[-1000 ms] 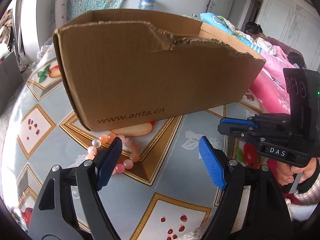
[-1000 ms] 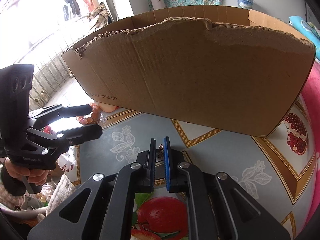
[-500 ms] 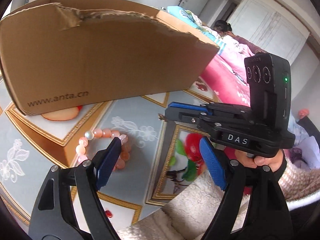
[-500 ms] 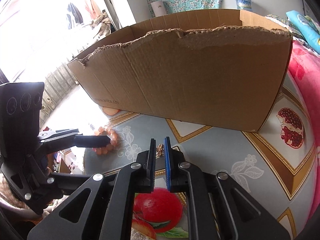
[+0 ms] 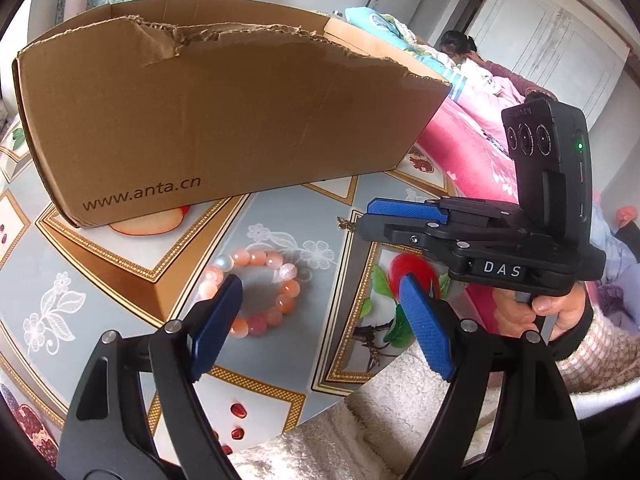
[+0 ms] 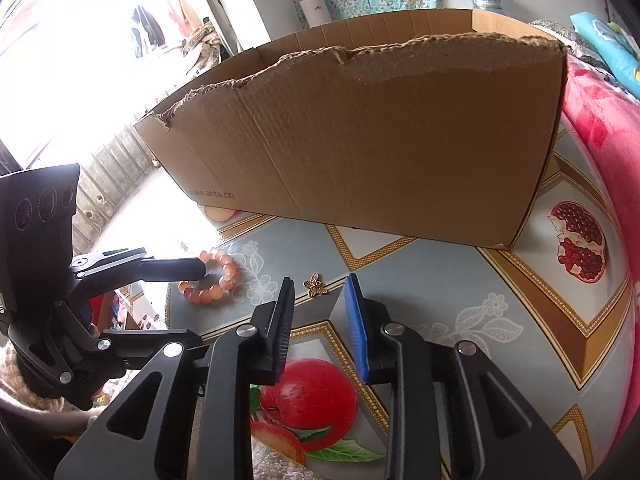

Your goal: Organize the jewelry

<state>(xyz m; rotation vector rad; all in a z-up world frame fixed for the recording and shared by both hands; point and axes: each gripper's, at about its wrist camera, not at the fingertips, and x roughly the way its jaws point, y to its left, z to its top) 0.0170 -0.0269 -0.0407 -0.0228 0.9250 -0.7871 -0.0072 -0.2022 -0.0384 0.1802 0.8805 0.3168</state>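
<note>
A pink bead bracelet [image 5: 256, 292] lies on the patterned tablecloth [image 5: 120, 280] in front of a torn cardboard box [image 5: 224, 120]. My left gripper [image 5: 316, 292] hangs open above the bracelet, its left finger [image 5: 216, 320] hiding a few beads. In the right wrist view the bracelet [image 6: 212, 276] shows beside the left gripper [image 6: 172, 268]. My right gripper [image 6: 320, 282] has its jaws opening; a small gold butterfly charm [image 6: 315, 283] lies on the cloth just past the tips, with no pad touching it. The left wrist view shows the charm [image 5: 344, 223] at the right gripper's [image 5: 400, 216] tips.
The box [image 6: 380, 140] stands across the far side of the table, its top edge ragged. A pink blanket [image 6: 592, 112] lies to the right. A white fleecy cloth [image 5: 360, 432] covers the near table edge. A person [image 5: 464, 52] sits in the background.
The right jaws, shut on the butterfly charm before, have parted and the charm now lies free. The left gripper swung right, so the bracelet sits between its open fingers.
</note>
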